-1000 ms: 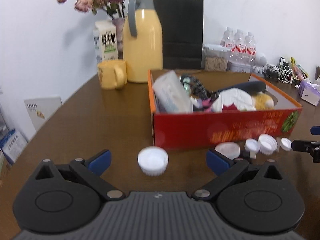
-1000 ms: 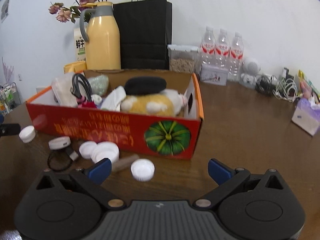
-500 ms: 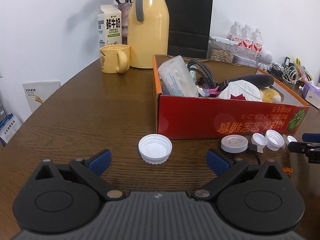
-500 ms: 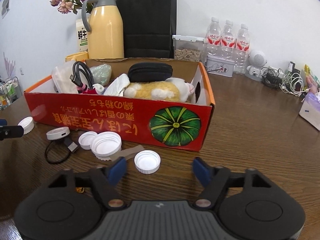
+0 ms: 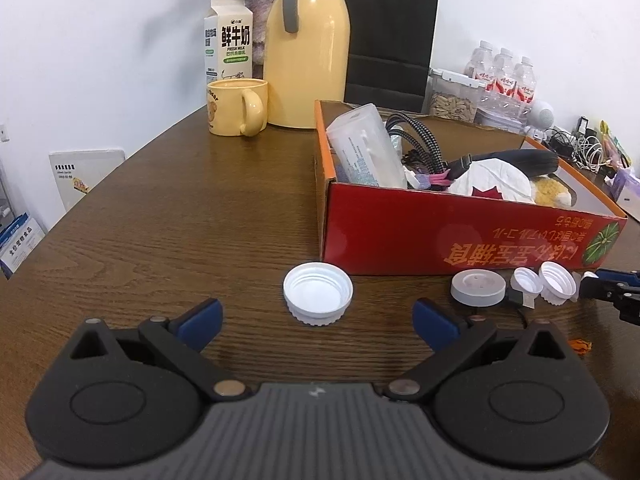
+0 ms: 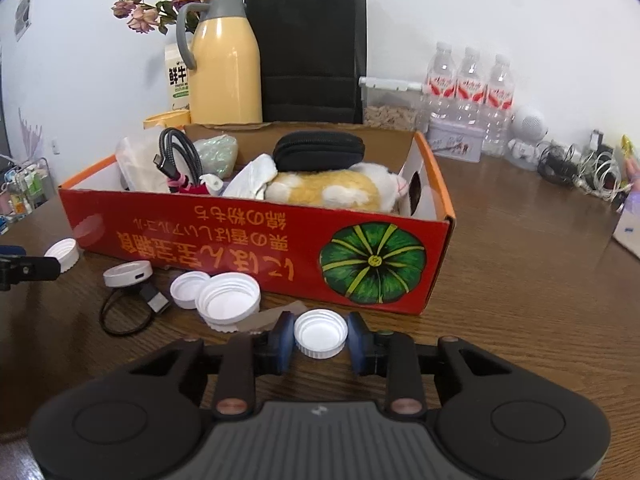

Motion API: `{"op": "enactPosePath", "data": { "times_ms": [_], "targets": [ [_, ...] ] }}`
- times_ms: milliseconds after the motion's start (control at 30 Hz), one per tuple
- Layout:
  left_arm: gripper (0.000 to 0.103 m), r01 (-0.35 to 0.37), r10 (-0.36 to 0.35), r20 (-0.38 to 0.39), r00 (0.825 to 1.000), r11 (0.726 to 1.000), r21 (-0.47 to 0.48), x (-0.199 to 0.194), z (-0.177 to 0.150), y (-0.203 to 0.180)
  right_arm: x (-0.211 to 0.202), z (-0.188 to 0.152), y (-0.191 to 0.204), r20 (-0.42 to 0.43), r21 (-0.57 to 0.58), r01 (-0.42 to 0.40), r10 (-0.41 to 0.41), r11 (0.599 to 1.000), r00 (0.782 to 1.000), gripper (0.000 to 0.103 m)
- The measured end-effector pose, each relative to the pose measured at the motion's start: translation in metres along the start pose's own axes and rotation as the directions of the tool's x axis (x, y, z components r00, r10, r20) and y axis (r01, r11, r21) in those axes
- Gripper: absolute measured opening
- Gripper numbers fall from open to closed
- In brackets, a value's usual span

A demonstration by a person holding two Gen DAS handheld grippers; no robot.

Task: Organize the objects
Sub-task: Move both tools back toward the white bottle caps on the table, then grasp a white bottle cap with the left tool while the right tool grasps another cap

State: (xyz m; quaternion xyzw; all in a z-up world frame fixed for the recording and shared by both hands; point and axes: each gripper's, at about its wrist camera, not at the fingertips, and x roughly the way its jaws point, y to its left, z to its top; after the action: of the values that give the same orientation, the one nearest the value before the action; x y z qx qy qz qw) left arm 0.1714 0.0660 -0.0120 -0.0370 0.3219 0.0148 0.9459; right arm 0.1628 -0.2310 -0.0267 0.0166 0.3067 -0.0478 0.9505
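1. A white bottle cap (image 6: pixel 320 333) sat on the desk (image 6: pixel 520 300) between the right gripper (image 6: pixel 320 338) jaws, which pinched it just in front of the red cardboard box (image 6: pixel 256 236).
2. The left gripper (image 5: pixel 318 318) jaws were spread around another cap (image 5: pixel 318 298), not touching it.
3. 2 more caps (image 6: pixel 228 296) and a round charger (image 6: pixel 128 273) remained outside; the box already held several items.

"鲜牛奶" and "FRESH MILK" being shown on the far-left milk carton (image 5: pixel 229 46), upside-down yellow Japanese lettering being displayed on the red box (image 6: pixel 256 236) front beside a printed green pumpkin, other labels being left unreadable.
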Motion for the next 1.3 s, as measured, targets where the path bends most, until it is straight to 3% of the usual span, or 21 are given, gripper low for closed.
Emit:
{"op": "enactPosePath", "data": {
  "times_ms": [300, 667, 800, 900, 1300],
  "targets": [
    [0.103, -0.039, 0.039, -0.022, 0.999, 0.999, -0.008, 0.005, 0.002, 0.002, -0.014, -0.001, 0.006, 0.082, -0.008, 0.002, -0.001, 1.000, 0.997, 0.027],
    [0.099, -0.079, 0.080, -0.038, 0.996, 0.997, 0.022, 0.021, 0.012, -0.001, -0.015, -0.001, 0.008, 0.088, -0.008, -0.013, 0.014, 1.000, 0.996, 0.027],
    [0.078, -0.081, 0.082, -0.047, 0.996, 0.996, 0.024, 0.028, 0.013, -0.003, -0.015, -0.001, 0.008, 0.086, -0.007, -0.012, 0.013, 1.000, 0.996, 0.027],
    [0.042, -0.056, 0.057, -0.025, 0.998, 0.998, 0.024, 0.024, 0.012, -0.003, -0.014, -0.001, 0.008, 0.083, -0.006, -0.013, 0.013, 1.000, 0.997, 0.027],
    [0.041, -0.064, 0.063, 0.043, 0.997, 0.997, 0.034, 0.011, 0.009, -0.008, -0.015, 0.000, 0.009, 0.088, -0.006, -0.014, 0.014, 1.000, 0.996, 0.027]
  ]
}}
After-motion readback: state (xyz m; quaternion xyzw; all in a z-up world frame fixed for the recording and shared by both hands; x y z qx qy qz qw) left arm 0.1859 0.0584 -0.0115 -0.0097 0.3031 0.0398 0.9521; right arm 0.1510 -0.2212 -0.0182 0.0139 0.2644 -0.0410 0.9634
